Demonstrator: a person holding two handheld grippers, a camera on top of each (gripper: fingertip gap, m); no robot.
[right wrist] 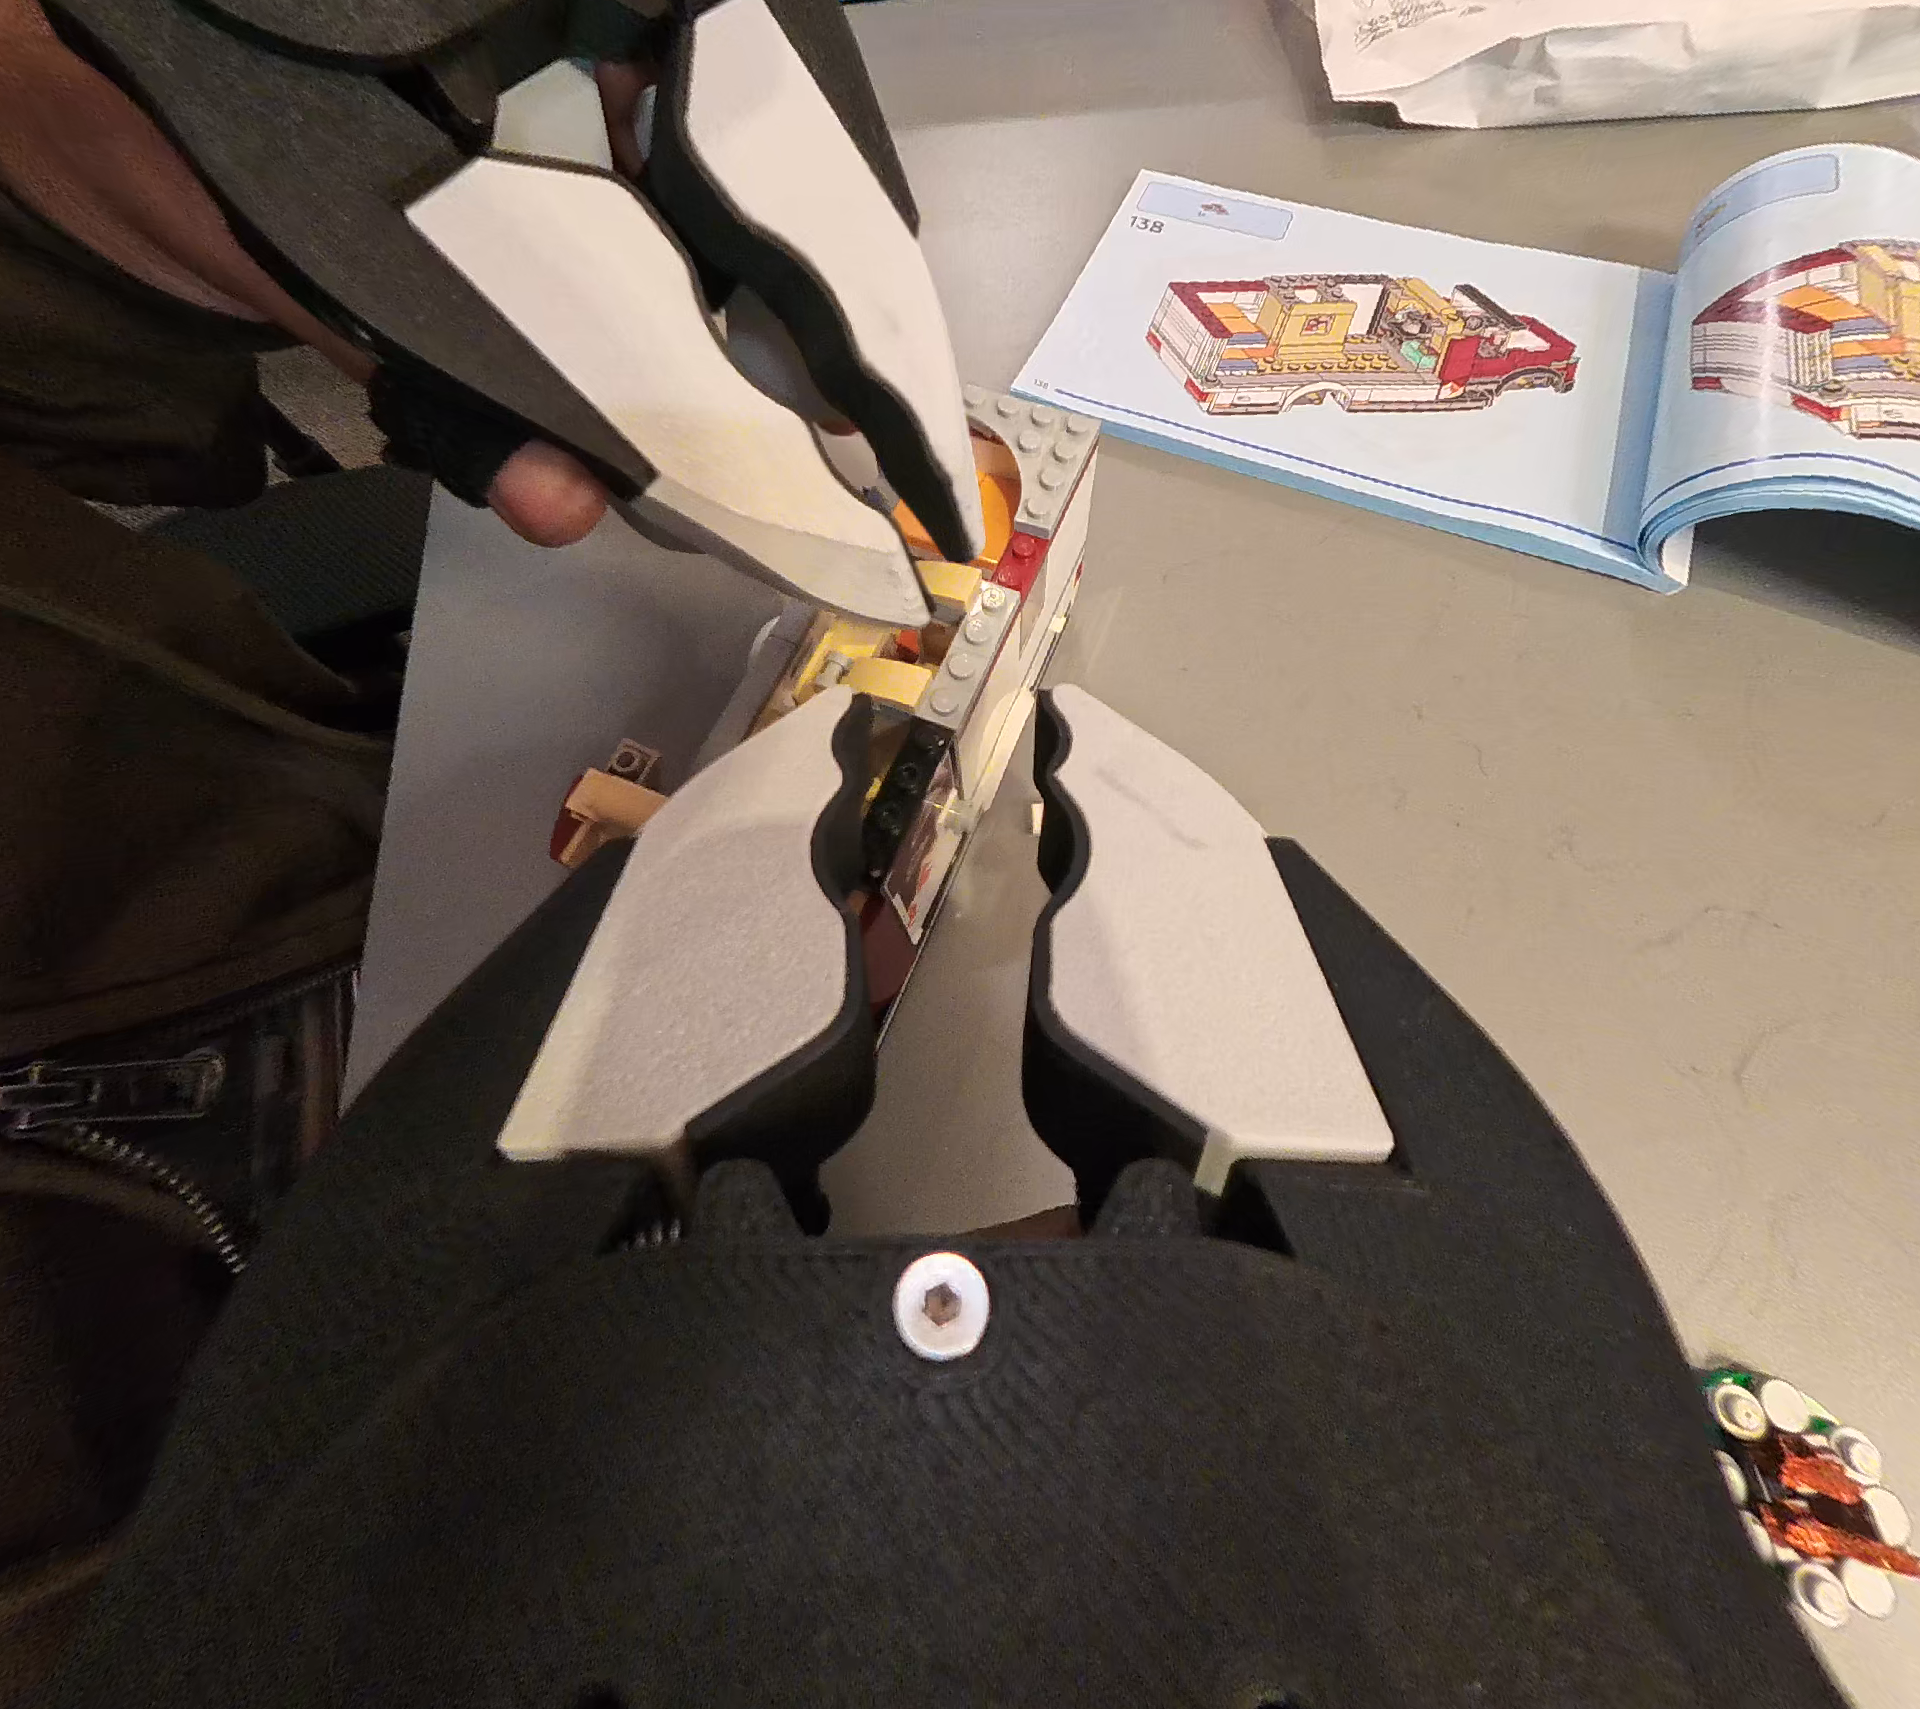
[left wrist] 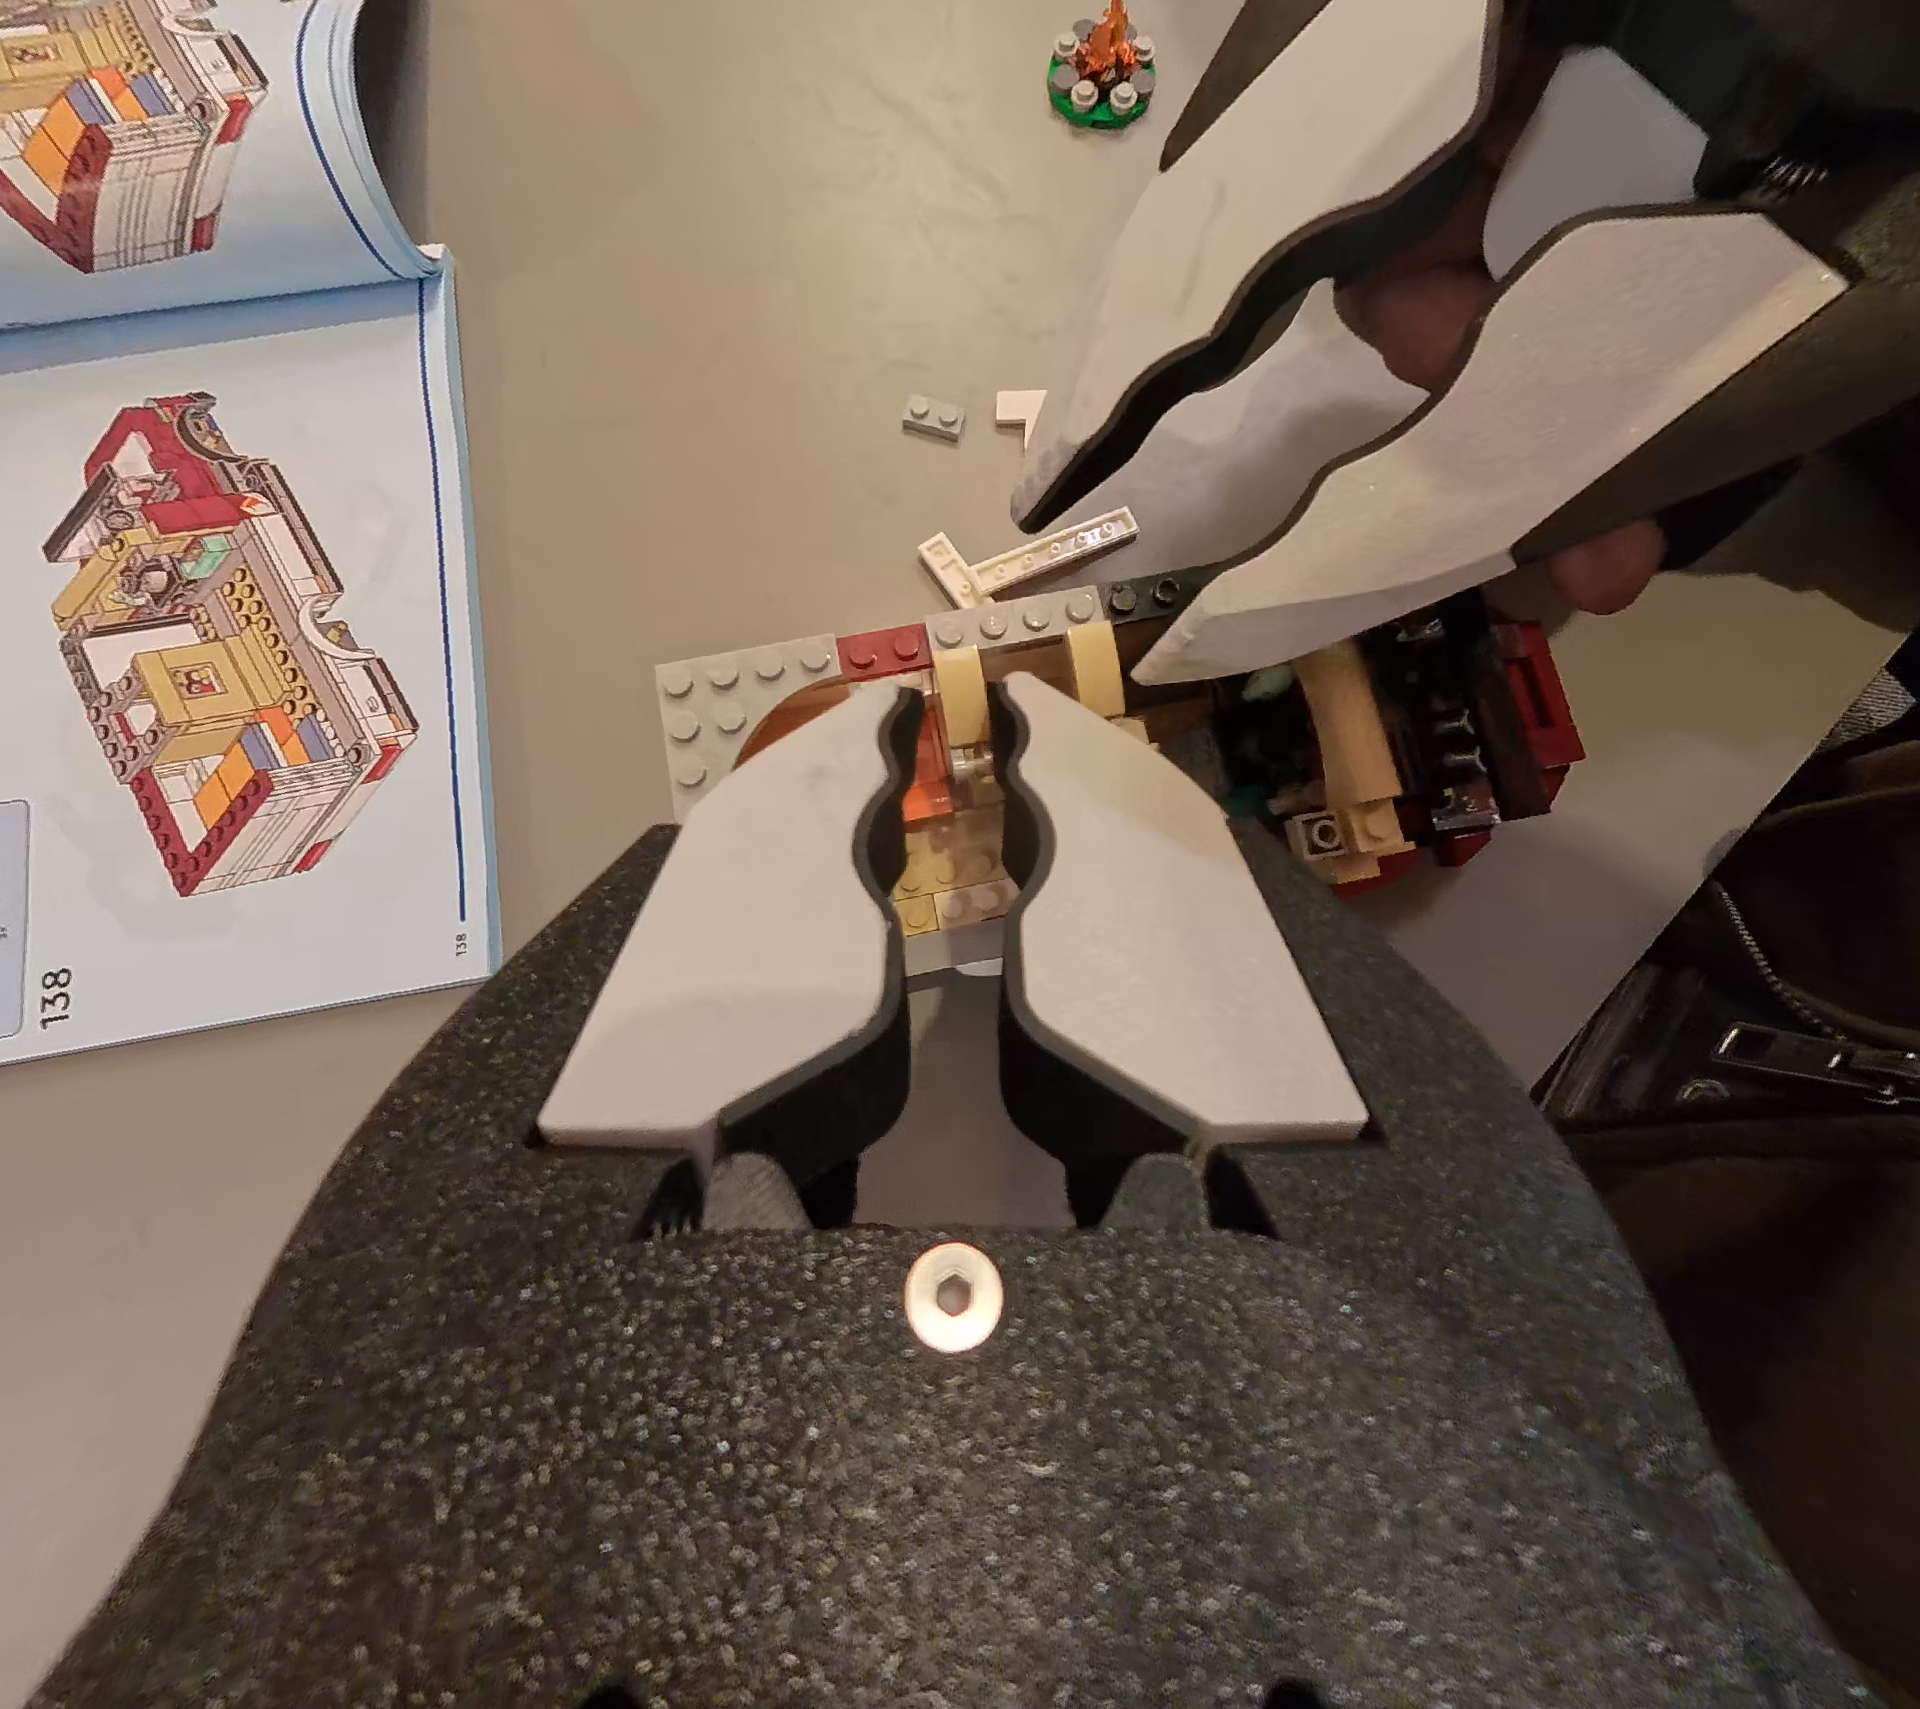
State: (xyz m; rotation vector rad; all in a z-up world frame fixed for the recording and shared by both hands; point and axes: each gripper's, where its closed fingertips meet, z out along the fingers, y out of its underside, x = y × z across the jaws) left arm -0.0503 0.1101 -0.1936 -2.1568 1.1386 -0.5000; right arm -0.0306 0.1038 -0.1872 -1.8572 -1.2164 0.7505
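Left claw (left wrist: 954, 703) pinches a tan arch piece (left wrist: 961, 683) on the brick model (right wrist: 1023, 620) — right claw (right wrist: 940, 709) straddles its wall, spread.

A part-built brick camper model (right wrist: 1023, 620) stands on the grey table (right wrist: 1455, 828).

Right tongs (right wrist: 940, 729) straddle the brick model's (right wrist: 1023, 620) wall, outer pad clear of it. Left tongs (right wrist: 951, 584) nip a tan piece (right wrist: 951, 584). Open booklet (right wrist: 1351, 350) on bench (right wrist: 1455, 828).
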